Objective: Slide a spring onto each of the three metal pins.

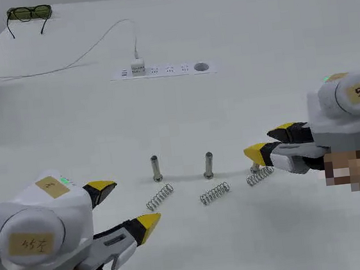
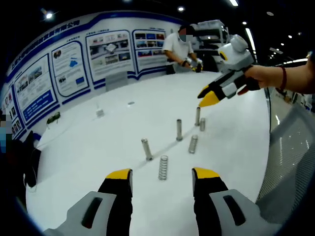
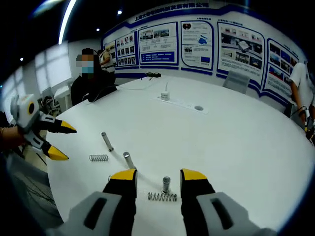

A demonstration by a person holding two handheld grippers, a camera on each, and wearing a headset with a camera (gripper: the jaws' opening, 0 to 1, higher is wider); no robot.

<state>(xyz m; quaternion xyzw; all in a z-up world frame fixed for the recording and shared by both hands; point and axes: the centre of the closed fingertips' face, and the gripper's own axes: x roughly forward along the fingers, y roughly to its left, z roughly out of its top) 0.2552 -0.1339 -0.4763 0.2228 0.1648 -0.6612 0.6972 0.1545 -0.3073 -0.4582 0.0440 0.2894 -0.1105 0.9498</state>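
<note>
Left tool (image 1: 132, 202) gapes empty left of the middle pin (image 1: 208, 164) — right tool (image 1: 261, 144) likewise on its right; three springs (image 1: 214, 193) lie near it.

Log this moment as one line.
springs: three, lying loose | pins: three, upright, bare | left gripper: open, empty | right gripper: open, at rightmost pin

A broad white desk (image 1: 272, 28) stands in a dim showroom, with a power strip (image 1: 163, 70) at its 12 o'clock and dark glasses (image 1: 29, 13) at 10 o'clock. Blue-trimmed display boards (image 3: 197, 44) line the curved wall under ceiling spotlights (image 3: 119, 12).
</note>
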